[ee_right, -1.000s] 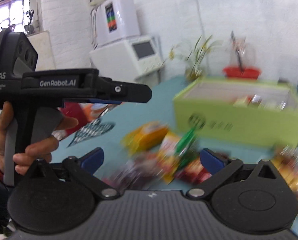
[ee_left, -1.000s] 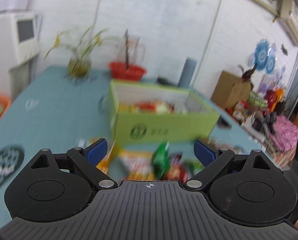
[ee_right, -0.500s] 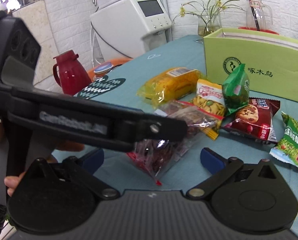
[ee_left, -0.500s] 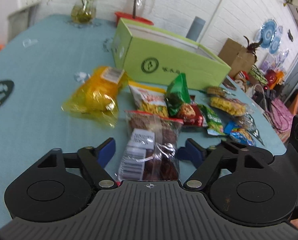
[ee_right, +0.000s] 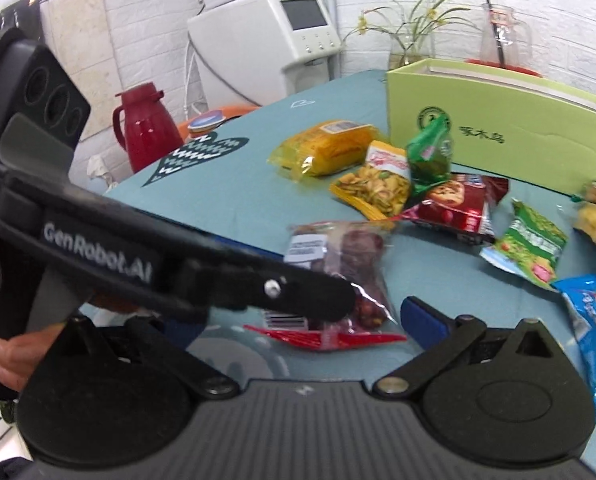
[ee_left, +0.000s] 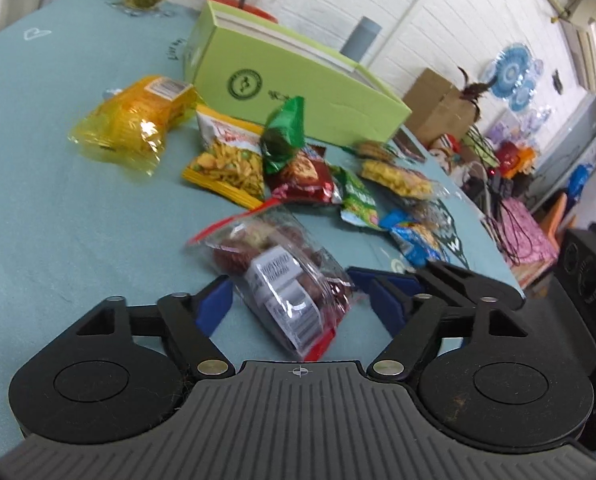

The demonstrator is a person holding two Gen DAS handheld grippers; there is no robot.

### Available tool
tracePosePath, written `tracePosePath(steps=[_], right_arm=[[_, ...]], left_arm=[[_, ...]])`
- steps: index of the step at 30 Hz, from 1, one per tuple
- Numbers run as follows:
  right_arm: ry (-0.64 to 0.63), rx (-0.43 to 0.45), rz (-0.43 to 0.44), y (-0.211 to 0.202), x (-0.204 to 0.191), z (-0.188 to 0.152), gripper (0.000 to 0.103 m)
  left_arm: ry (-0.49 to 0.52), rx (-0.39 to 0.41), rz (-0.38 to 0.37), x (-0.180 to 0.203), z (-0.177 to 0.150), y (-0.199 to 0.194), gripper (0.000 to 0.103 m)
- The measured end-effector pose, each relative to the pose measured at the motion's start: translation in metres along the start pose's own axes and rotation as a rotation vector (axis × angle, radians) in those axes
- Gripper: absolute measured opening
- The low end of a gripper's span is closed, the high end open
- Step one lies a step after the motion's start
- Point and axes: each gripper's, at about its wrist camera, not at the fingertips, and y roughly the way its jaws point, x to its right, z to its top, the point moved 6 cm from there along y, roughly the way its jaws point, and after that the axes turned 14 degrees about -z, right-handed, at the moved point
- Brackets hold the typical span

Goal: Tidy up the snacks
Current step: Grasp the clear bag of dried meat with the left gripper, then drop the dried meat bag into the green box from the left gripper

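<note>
The left gripper (ee_left: 298, 300) has its jaws wide, just opened further, around a clear bag of red snacks (ee_left: 282, 280) low in the frame's centre; pads seem apart from it. The right gripper (ee_right: 298, 320) is open too.

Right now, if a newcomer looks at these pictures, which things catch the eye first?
First the bright green box at the back of the teal table, with colourful snack packets scattered before it. Nearest lies a clear bag of dark red snacks, between the open left tongs. A red jug stands beyond the table's edge.
</note>
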Motion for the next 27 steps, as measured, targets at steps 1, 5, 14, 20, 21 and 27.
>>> tracePosePath(steps=[1, 5, 14, 20, 21, 27], right_arm=[[0.008, 0.010, -0.001, 0.001, 0.001, 0.001, 0.102], [-0.003, 0.030, -0.001, 0.011, 0.001, 0.004, 0.102], [-0.028, 0.044, -0.011, -0.004, -0.002, 0.015, 0.078], [-0.061, 0.212, -0.051, -0.020, 0.011, 0.074, 0.080], [-0.067, 0.230, -0.055, -0.018, 0.016, 0.086, 0.080], [-0.068, 0.272, -0.107, 0.032, 0.071, 0.169, 0.079]], left_arm=[[-0.014, 0.004, 0.009, -0.002, 0.002, 0.001, 0.067], [-0.066, 0.011, 0.011, -0.008, 0.003, 0.003, 0.066], [-0.030, 0.015, -0.011, 0.005, 0.011, 0.000, 0.025], [0.108, 0.118, -0.017, 0.036, 0.074, -0.013, 0.026], [0.130, 0.130, -0.012, 0.038, 0.090, -0.011, 0.026], [0.212, 0.146, -0.008, 0.025, 0.193, 0.034, 0.026]])
